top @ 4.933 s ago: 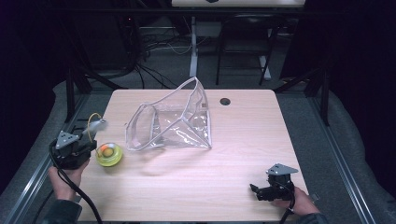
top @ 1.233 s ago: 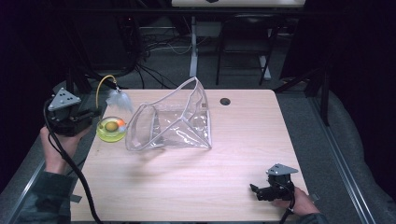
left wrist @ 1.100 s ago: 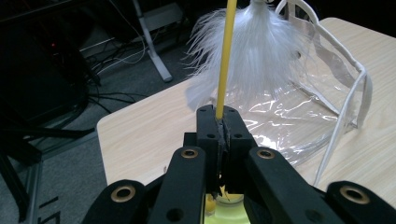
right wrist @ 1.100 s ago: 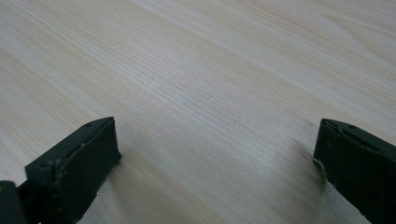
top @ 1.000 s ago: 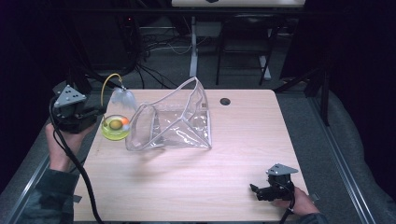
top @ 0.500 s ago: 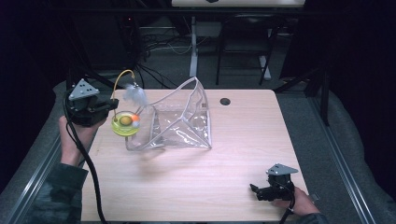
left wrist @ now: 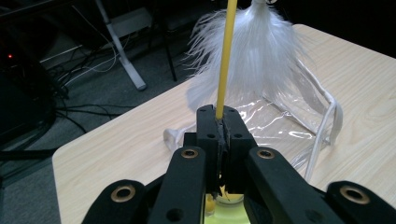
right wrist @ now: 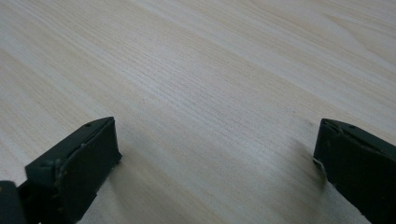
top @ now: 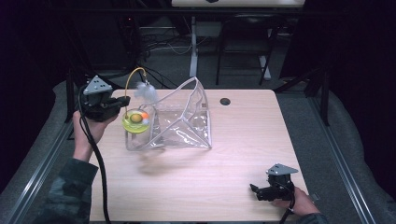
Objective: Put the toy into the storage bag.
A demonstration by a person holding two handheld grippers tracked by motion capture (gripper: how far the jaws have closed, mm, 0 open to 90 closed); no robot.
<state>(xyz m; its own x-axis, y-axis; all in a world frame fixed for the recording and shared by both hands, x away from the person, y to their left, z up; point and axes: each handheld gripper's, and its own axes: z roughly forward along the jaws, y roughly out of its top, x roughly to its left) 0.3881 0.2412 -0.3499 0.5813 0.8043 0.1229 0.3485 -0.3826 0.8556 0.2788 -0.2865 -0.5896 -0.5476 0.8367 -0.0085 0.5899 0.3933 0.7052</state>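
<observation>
Carried up from the table's near-left corner, the left gripper (top: 125, 100) is now hanging a feather toy at the clear bag's open mouth.

Its black jaws are clenching flat on a thin yellow wand (left wrist: 225, 56), a smooth stiff rod that is arching upward and ending in a fluffy white feather tuft (left wrist: 261, 51); below the jaws a round yellow-green cup (top: 136, 121) with an orange spot is dangling at the left rim of the bag (top: 187, 126). That bag is glossy see-through plastic with white strap edging, standing up in a tent-like shape on the pale wood-grain table (top: 233, 177). No writing is legible anywhere. The right gripper (top: 254, 189) is resting low at the near-right edge, its matte black jaws spreading wide over bare tabletop, grasping nothing.
</observation>
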